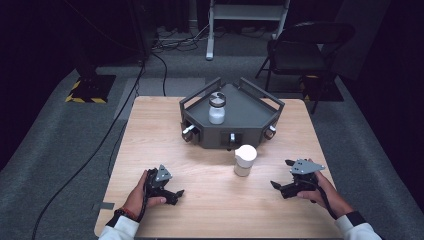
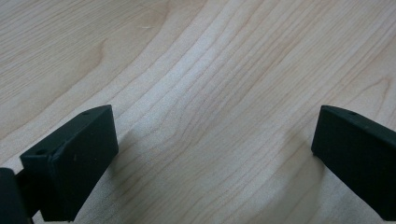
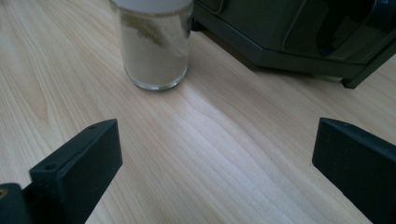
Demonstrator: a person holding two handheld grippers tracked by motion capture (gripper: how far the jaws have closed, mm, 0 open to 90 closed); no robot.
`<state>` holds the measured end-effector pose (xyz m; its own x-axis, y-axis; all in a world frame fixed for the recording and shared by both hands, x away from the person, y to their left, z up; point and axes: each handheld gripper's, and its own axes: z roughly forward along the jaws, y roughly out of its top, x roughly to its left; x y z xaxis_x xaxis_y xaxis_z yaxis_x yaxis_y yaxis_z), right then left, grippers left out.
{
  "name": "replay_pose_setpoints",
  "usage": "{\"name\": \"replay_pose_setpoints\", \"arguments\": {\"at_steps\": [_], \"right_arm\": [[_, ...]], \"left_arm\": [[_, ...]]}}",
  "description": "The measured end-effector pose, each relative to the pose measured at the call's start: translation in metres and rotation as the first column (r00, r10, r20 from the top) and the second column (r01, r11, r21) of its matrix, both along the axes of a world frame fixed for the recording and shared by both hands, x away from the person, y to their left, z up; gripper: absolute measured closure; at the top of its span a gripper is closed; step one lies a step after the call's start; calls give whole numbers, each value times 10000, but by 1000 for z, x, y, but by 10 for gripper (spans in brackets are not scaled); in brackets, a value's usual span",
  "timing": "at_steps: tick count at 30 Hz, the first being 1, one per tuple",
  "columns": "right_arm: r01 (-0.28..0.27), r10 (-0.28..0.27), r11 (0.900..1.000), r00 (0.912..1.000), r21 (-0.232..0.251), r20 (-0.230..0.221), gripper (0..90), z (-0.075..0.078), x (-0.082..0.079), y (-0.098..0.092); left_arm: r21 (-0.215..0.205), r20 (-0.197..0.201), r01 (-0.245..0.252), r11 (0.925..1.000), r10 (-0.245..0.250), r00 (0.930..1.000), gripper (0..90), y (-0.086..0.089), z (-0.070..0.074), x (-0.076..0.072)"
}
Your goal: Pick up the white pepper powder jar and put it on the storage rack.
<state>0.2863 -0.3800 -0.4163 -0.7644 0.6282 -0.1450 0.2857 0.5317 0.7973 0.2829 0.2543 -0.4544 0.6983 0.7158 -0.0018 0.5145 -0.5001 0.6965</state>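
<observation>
A glass jar with a white lid [image 1: 245, 160] holding pale powder stands on the wooden table [image 1: 150, 145] just in front of a dark grey multi-sided tray [image 1: 250, 112]. Inside the tray stands a second jar with a dark lid [image 1: 217, 107]. My right gripper [image 1: 281, 173] rests on the table to the right of the white-lidded jar, open and holding nothing. In the right gripper view, that jar [image 3: 154, 46] and the tray's wall [image 3: 289, 37] lie beyond my open gripper [image 3: 217, 149]. My left gripper [image 1: 176, 196] lies at the front left, open over bare wood [image 2: 215, 144].
Knobs [image 1: 189, 132] stick out of the tray's front faces. A folding chair [image 1: 305, 50] and a white stand [image 1: 245, 15] are on the carpet behind the table. Cables [image 1: 120, 130] run along the floor at the left. A piece of tape [image 1: 103, 206] marks the table's front left edge.
</observation>
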Motion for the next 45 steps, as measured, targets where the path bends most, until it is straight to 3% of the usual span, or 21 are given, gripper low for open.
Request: {"name": "replay_pose_setpoints", "arguments": {"at_steps": [26, 39, 45], "right_arm": [[-566, 583, 9958, 9981, 720, -210, 11, 7, 26, 41], [-818, 837, 9942, 9962, 700, -241, 13, 6, 39, 58], [-904, 949, 9920, 9943, 879, -477, 13, 2, 47, 64]], "left_arm": [[7, 0, 31, 10000, -31, 10000, 1, 0, 0, 0], [8, 0, 30, 10000, -30, 10000, 1, 0, 0, 0], [7, 1, 29, 10000, -29, 10000, 1, 0, 0, 0]]}}
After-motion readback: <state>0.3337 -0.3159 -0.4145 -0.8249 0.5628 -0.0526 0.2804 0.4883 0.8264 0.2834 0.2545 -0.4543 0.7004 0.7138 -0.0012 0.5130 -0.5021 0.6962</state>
